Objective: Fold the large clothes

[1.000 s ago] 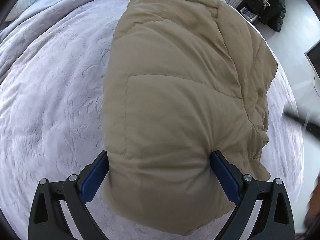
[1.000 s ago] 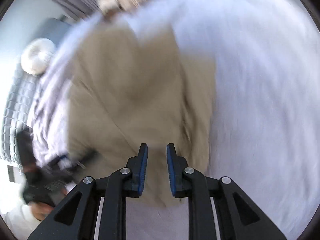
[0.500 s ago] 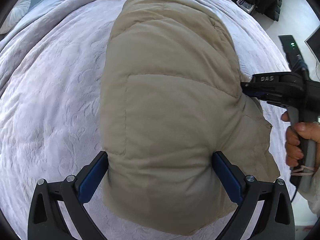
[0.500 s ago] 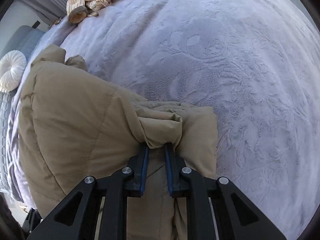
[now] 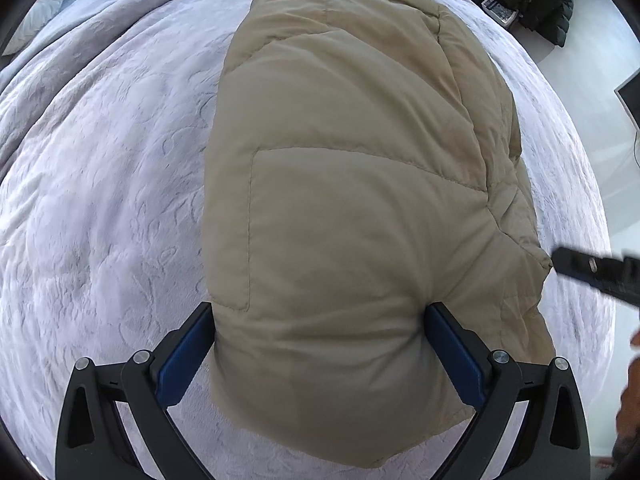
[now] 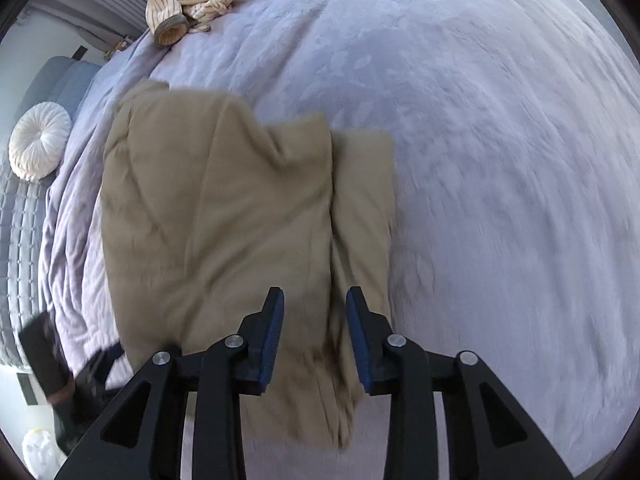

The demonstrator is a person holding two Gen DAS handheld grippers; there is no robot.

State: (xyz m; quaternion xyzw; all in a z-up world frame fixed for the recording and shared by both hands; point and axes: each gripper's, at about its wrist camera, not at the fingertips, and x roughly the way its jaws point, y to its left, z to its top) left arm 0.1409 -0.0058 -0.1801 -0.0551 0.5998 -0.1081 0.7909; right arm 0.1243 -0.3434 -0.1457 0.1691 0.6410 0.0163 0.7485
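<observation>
Tan quilted fabric fills the centre of both views: the padded jacket (image 5: 352, 208) lies folded on the bed (image 5: 112, 184), which is covered by a lavender plush blanket with an embossed leaf pattern.

My left tool (image 5: 320, 360) has its blue-padded fingers (image 5: 182, 360) spread wide. They straddle the near end of the jacket, one pad against each side of the puffed bulk. The jacket runs lengthwise from the tool toward the far end of the bed.

My right tool (image 6: 315, 336) has its fingers apart with nothing between them. It hovers over the near edge of the jacket (image 6: 224, 216), above a lengthwise fold line where a narrower strip of fabric lies to the right of the main panel. This view is slightly blurred.

In the left view, my right tool (image 5: 596, 274) shows as a dark bar at the right edge, just beside the jacket's right side.

At the far end of the bed lies a heap of cream striped clothing (image 6: 192, 0). A round white pleated cushion (image 6: 38, 146) sits at the far left.
</observation>
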